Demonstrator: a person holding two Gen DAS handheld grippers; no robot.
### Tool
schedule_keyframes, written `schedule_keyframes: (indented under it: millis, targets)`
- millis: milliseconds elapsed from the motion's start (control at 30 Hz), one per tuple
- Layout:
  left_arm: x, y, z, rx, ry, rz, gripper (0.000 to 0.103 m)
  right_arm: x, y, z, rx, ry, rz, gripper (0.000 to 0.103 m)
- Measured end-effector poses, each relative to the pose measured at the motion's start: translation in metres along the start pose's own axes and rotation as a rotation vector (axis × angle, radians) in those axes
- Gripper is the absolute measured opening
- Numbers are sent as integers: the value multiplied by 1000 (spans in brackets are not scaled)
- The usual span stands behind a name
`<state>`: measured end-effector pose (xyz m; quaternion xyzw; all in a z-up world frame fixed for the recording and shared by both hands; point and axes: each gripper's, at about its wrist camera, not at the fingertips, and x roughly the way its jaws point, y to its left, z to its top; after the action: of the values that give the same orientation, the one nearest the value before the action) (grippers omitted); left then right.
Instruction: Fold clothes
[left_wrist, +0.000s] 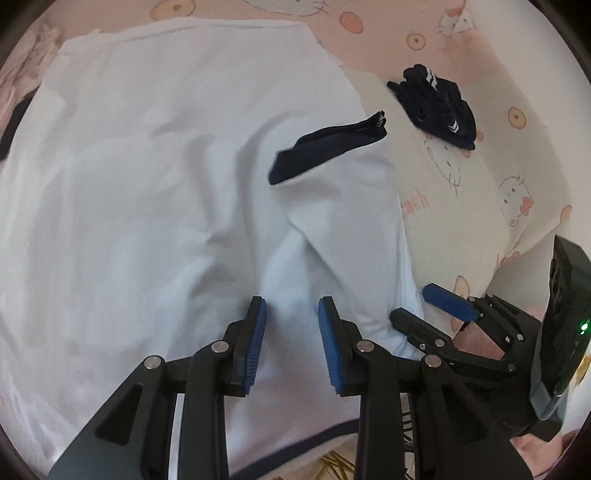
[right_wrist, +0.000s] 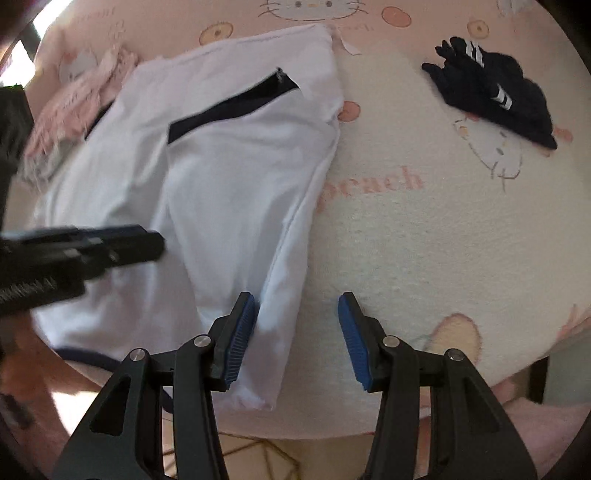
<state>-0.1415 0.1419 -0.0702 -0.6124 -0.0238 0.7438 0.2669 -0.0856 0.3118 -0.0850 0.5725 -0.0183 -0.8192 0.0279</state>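
A white garment (left_wrist: 155, 192) lies spread on the bed, with a navy zipped trim (left_wrist: 328, 146) across its upper right. My left gripper (left_wrist: 291, 332) hangs open just above its near part, where a raised fold runs up between the blue pads. Neither pad presses on the cloth. In the right wrist view the same white garment (right_wrist: 221, 177) shows its navy trim (right_wrist: 229, 107). My right gripper (right_wrist: 297, 332) stands open over its near right corner. The cloth edge lies beside the left pad (right_wrist: 238, 332), and the right pad (right_wrist: 354, 339) is over bare blanket.
A pink and cream cartoon-print blanket (right_wrist: 424, 240) covers the bed. A folded dark navy pile (right_wrist: 495, 96) lies at the far right, and also shows as the navy pile (left_wrist: 436, 107). A pink fringed cloth (right_wrist: 77, 99) sits far left. The bed's near edge drops to the floor (right_wrist: 258, 454).
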Motion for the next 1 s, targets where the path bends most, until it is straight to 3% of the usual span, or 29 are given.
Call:
schedule_keyframes:
  millis: [167, 333, 500, 567, 700, 800, 900, 1000]
  targets:
    - [-13, 14, -19, -52, 10, -16, 32, -8, -18, -9, 68, 11, -43, 48]
    - [-26, 33, -38, -89, 2, -7, 32, -21, -47, -14, 272, -46, 158, 48]
    - [-46, 40, -48, -105, -28, -19, 32, -11, -34, -13, 247, -56, 199, 49]
    - [-52, 42, -52, -100, -36, -11, 32, -3, -27, -12, 226, -21, 180, 49]
    - [-53, 53, -61, -131, -17, 2, 32, -2, -7, -11, 103, -3, 42, 48]
    - [-52, 61, -66, -149, -8, 4, 32, -3, -6, -15, 84, 9, -51, 48]
    - [-61, 64, -71, -151, -51, 7, 32, -15, -6, -15, 124, -31, -57, 48]
    - [-73, 65, -74, -120, -123, 46, 32, -38, 15, -12, 104, -142, 29, 48]
